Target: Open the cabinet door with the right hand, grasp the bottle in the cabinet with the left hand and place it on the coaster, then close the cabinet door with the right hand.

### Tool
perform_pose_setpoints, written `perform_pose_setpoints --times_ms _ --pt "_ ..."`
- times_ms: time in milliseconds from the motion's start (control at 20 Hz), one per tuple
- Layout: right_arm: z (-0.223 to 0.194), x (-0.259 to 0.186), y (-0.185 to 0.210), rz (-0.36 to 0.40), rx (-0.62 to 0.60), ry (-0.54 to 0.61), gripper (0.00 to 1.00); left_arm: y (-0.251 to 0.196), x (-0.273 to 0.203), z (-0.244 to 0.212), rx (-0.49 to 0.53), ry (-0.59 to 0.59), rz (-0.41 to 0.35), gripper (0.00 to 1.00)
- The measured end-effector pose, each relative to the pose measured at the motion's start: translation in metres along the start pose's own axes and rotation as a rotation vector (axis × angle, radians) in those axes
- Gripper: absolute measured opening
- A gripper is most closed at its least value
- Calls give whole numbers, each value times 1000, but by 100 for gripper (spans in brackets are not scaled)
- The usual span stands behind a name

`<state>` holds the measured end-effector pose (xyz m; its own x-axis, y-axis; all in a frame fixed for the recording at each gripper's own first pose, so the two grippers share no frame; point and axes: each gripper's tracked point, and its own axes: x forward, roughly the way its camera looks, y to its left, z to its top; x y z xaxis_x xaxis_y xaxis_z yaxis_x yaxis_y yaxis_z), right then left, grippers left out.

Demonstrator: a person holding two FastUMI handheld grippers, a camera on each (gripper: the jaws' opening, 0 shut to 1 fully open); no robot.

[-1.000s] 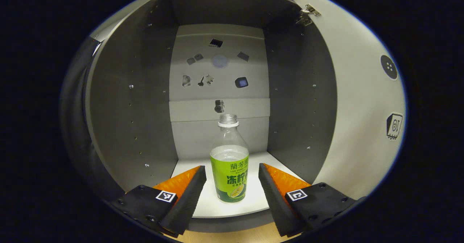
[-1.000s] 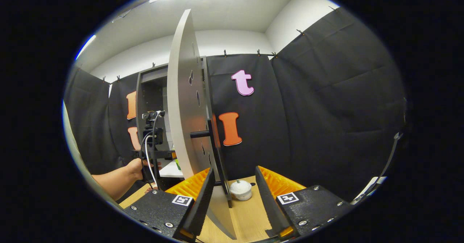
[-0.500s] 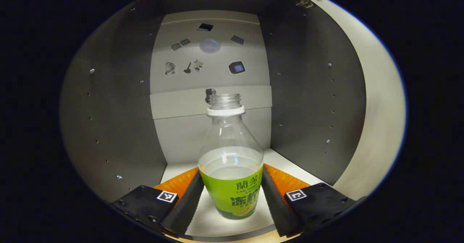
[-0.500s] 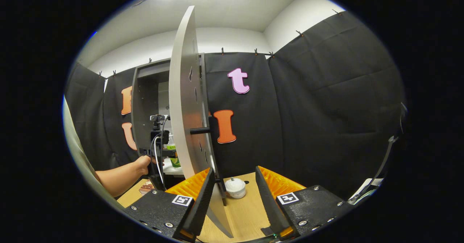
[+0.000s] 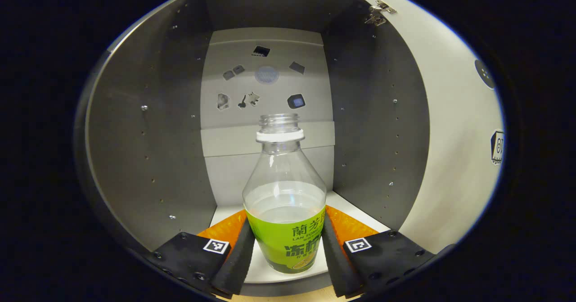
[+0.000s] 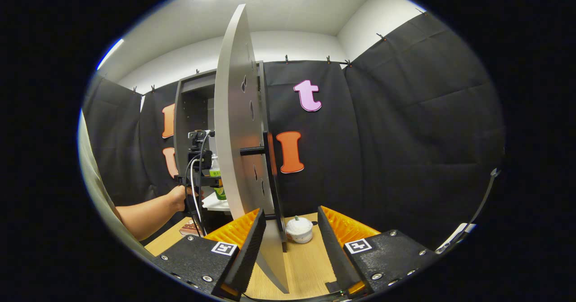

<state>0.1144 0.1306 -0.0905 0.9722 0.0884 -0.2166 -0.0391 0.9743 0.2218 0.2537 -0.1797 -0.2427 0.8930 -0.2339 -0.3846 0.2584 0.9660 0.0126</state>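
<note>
Inside the open cabinet (image 5: 153, 149), the left gripper (image 5: 286, 252) has narrowed onto the bottle (image 5: 285, 212), now clamped at its label above the shelf (image 5: 360, 216); lift-out comes next. Right gripper (image 6: 288, 243) stays wide around the door (image 6: 238, 126).

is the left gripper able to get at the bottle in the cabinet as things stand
Yes, it looks so. The cabinet door stands swung open, and the left gripper is already inside with a finger pressed on either side of the bottle; nothing sits between them.
</note>
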Motion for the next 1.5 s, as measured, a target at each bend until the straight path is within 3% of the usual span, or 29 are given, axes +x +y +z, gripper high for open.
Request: perform_pose_setpoints --times_ms 50,450,550,600,700,900,950,1000,1450,1500 --pt "0 -1 -1 20 2 1 72 4 -13 1 4 -5 16 78" --pt "-5 -19 -11 149 24 9 72 36 -139 -10 -11 -25 179 77" --pt "-9 -23 -16 174 15 13 77 44 -171 -14 -5 -39 230 78" --pt "-12 -23 -19 175 11 18 85 50 -184 -15 11 -44 258 78" --pt "-13 -25 -24 168 20 20 86 60 -208 -21 51 -50 306 76" --pt "-13 -24 -21 117 8 -12 90 68 -233 -37 42 -71 321 77" --pt "-15 -24 -20 96 0 -15 97 76 -237 -42 36 -73 324 78" --pt "-16 -24 -18 76 -8 -19 91 82 -242 -48 30 -77 327 78" --pt "-10 -30 0 -78 -28 -26 91 120 -267 -125 82 -47 322 77" --pt "-10 -30 0 -100 -24 -28 91 124 -268 -133 89 -47 328 80"
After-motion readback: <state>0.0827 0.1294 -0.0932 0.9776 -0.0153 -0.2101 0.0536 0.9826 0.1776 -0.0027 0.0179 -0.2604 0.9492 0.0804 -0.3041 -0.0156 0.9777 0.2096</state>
